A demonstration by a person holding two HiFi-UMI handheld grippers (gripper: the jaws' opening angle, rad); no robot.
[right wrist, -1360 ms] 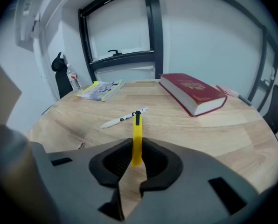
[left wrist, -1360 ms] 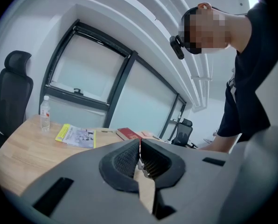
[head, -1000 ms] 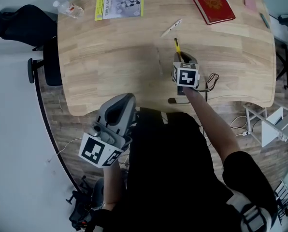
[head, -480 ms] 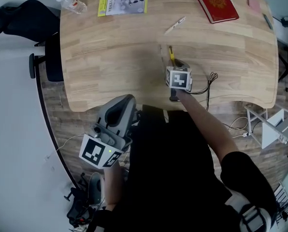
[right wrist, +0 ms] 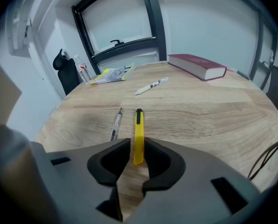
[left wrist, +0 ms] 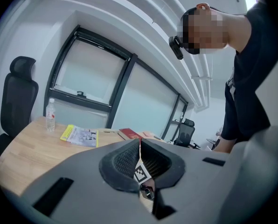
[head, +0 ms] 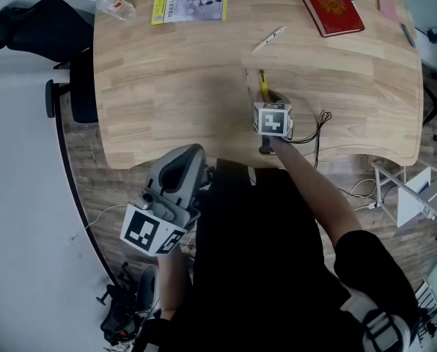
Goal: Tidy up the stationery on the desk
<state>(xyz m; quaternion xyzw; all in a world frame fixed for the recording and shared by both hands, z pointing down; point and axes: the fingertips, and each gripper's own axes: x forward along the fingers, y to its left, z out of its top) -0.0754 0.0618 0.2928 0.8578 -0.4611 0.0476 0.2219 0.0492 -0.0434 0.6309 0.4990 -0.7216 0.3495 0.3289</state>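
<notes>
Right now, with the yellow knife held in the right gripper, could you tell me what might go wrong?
1. The right gripper holds the yellow knife only near its rear end, so touching the desk tip first could lever it loose.
2. The pen lies close beside the knife, on its left; setting down could nudge it rolling.
3. A black cable loops at the desk edge by the gripper; pulling back might snag it.

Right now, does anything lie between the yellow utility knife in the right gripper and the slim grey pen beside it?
Nothing visible does. The right gripper is shut on the yellow utility knife; only bare wooden desk separates it from the slim grey pen to its left.
</notes>
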